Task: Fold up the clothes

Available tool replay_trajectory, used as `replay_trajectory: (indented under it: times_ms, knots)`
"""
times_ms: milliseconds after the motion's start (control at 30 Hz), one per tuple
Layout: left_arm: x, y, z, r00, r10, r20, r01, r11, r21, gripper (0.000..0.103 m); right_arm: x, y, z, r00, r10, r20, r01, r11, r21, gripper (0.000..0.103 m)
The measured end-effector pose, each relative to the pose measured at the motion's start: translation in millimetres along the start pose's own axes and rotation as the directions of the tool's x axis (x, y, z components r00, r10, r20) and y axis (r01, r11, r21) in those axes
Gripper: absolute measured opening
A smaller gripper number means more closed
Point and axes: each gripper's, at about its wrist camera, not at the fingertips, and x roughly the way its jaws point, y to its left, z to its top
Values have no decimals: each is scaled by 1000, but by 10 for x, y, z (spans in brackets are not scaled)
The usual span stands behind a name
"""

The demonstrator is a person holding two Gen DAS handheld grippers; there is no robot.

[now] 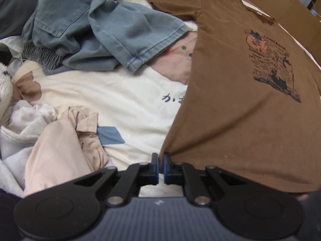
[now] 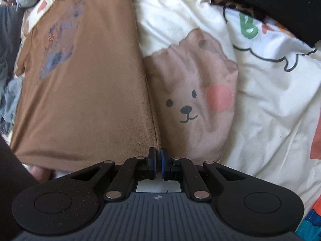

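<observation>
Left wrist view gives us the cream bedspread printed with cartoon bears as the widest surface, and on it the brown cotton T-shirt with a dark chest print, spread flat with one short sleeve reaching out at the far end. Both tools are clamped on its near hem: the left tool pinches the left corner, where the cloth puckers toward the pads, and the right tool pinches the right corner beside the shirt's straight side edge.

We judge the step in hand to be a fold of this shirt by its hem. Whether it is being laid out or about to be doubled over, the frames do not settle; either way both corners must travel together, level, so the hem stays taut.

Around it, rumpled light-blue denim trousers lie just beside the far sleeve and could snag it. A crumpled pale-pink garment sits near our left tool, and black clothing lies well apart to the right.
</observation>
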Motion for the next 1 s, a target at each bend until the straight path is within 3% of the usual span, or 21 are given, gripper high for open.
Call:
replay_trajectory:
  times_ms: [467,1000]
  knots:
    - [301,60,33,997,-38,-71,39,999,16,4,-13,45,109,999,-38,14,38,999,26,2]
    - [382,17,-55,993,-15,-119,22,998,60,4,35,89,57,998,-69,-8,68,998,-5,2]
